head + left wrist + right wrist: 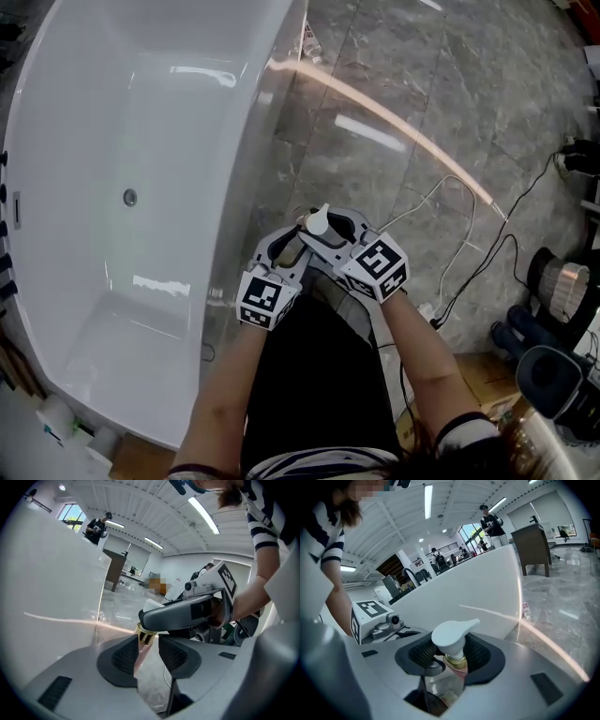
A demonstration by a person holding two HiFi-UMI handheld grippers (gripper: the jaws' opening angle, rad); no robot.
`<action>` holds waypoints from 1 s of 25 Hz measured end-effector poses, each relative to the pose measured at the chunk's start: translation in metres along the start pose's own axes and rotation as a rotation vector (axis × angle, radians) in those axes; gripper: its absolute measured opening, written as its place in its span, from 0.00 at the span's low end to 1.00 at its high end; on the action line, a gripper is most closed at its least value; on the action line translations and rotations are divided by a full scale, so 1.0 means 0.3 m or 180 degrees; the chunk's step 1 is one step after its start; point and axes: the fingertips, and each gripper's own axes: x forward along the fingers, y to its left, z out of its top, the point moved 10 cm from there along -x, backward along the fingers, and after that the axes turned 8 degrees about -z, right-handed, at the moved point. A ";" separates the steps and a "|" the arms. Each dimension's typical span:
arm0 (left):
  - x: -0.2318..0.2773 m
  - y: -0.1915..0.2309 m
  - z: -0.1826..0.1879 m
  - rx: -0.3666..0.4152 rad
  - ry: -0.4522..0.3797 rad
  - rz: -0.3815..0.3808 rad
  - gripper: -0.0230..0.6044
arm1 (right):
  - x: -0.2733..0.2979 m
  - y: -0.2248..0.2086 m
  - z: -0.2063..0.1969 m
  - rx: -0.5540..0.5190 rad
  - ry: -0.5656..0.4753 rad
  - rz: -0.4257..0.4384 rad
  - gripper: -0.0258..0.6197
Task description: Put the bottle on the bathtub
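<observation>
While it is held clear of the bathtub (258, 122), entry reads: bottle (317, 223), pump type, white head, gold collar, pinkish body. Location: in the air over the floor (403, 94), just outside the tub's long right-hand rim, about midway along it, touching neither. Right gripper (328, 230): jaws clamped on the neck at the collar, directly under the pump head. Left gripper (284, 251): jaws part-way apart around the body below the collar, one pad against it and a sliver of gap at the other; judged not gripping. Hazards, as judged: (1) the hold is on the slim neck alone, so the body may swing or slide out if the wrist tilts; (2) two grippers crowd one small bottle with jaws crossing, so a squeeze from the left could lever it against the right; (3) the rim is narrow and glossy, so a base set off-centre would likely tip into the basin or onto the floor; (4) cables (450, 244) lie near the feet.
</observation>
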 end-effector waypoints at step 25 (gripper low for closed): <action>0.218 0.196 -0.356 -0.0261 0.0328 0.0269 0.27 | 0.346 -0.225 -0.350 -0.0045 0.0271 -0.0259 0.34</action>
